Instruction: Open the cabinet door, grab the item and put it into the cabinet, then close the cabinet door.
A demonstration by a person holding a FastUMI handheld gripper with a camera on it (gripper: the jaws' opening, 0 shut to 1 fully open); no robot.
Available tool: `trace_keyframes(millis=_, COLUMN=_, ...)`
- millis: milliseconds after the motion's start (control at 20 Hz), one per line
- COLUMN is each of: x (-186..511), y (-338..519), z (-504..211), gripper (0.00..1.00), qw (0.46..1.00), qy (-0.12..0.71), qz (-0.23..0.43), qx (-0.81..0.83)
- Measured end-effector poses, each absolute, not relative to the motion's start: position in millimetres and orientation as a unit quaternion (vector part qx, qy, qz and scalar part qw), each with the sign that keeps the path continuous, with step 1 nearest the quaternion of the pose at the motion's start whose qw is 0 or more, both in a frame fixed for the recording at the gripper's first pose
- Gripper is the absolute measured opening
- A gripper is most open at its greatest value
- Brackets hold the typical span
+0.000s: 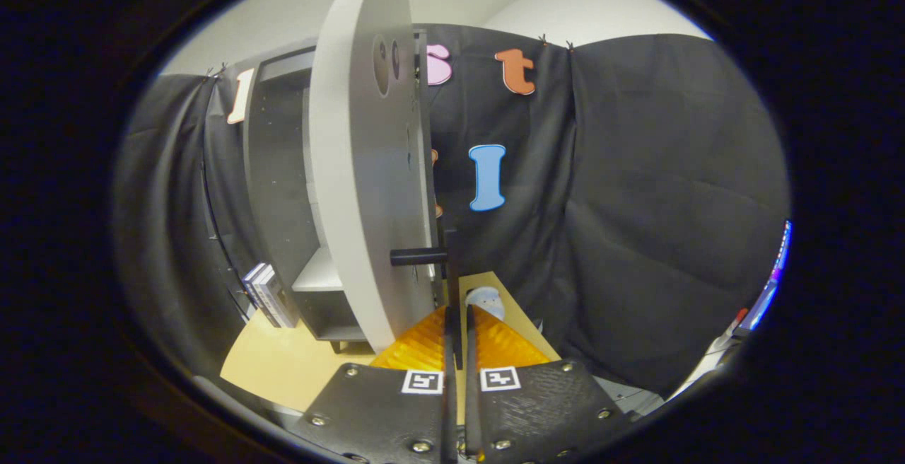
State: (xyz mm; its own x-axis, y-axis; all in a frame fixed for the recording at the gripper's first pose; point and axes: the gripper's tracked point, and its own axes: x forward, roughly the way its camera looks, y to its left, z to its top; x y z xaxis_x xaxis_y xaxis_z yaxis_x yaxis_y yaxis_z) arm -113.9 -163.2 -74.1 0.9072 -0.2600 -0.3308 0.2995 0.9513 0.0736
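The grey cabinet (283,188) stands on a light wooden table (283,365), and a shelf shows inside it. Its door (360,188) is swung open toward me, nearly edge-on. A black bar handle (418,257) sticks out from the door, and its vertical bar runs down between my fingers. My gripper (458,315) is shut on that bar, with the two fingers almost touching. Just beyond the fingertips, on the table to the right of the door, lies a small pale blue and white item (485,301), partly hidden by the fingers.
A few books (270,296) lean against the cabinet's left side on the table. Black cloth walls close in behind and to the right. A lit screen edge (767,287) shows far right.
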Motion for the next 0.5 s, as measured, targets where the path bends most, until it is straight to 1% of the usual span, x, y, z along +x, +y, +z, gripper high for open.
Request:
trace_keyframes(millis=350, x=-121.5, y=-183.5, z=-82.5, gripper=0.05, qw=0.961, qy=0.158, qz=-0.226, qx=0.035)
trace_keyframes(millis=500, x=-126.3, y=-180.5, z=-81.8, gripper=0.05, qw=0.96, qy=0.151, qz=-0.234, qx=0.042)
